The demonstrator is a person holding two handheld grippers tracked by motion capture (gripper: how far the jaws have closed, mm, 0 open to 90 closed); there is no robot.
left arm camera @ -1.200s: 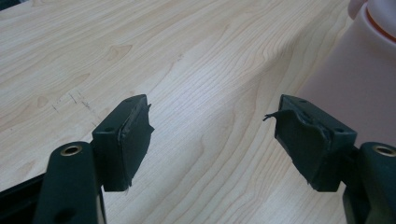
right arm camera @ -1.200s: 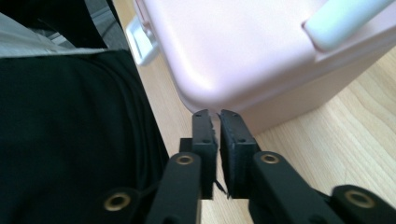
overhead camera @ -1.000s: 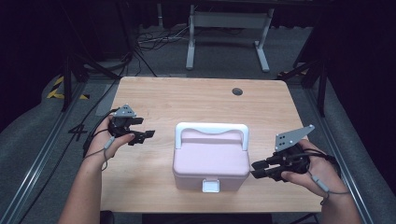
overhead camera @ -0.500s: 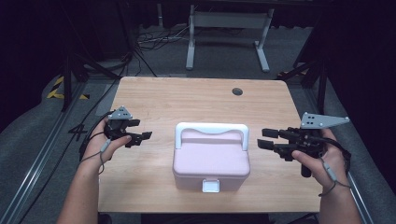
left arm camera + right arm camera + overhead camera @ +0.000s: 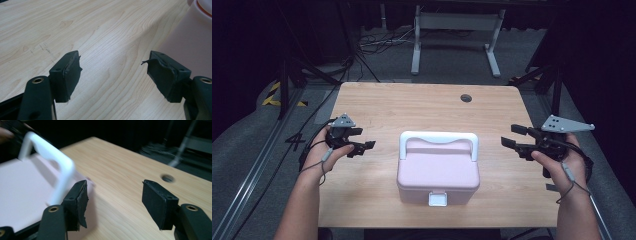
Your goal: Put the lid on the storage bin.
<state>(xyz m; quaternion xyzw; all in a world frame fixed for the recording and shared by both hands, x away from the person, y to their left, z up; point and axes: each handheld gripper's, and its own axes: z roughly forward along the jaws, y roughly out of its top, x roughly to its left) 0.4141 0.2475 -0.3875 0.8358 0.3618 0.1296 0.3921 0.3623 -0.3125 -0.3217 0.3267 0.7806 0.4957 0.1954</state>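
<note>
A pink lidded box (image 5: 438, 172) with a white handle (image 5: 438, 136) stands in the middle of the wooden table (image 5: 412, 105). My left gripper (image 5: 366, 138) hovers to its left, open and pointing at the box, with bare wood between its jaws (image 5: 113, 72); the box's pink wall (image 5: 190, 45) shows at the right of the left gripper view. My right gripper (image 5: 509, 135) is off the box's right side, level with the handle. Its jaws have just been opening and stand apart with nothing between them (image 5: 115, 197). The right gripper view has the blurred handle (image 5: 57, 162) and the lid (image 5: 25, 190) at its left.
A round cable hole (image 5: 466, 98) sits in the table near its far edge, also visible past the right jaw (image 5: 167, 178). Beyond the table stand a grey metal frame (image 5: 452, 35) and loose cables on a dark floor.
The right gripper has moved from the box's front right corner toward the far side, level with the handle, and its jaws have spread wider. The left gripper has kept its place.
</note>
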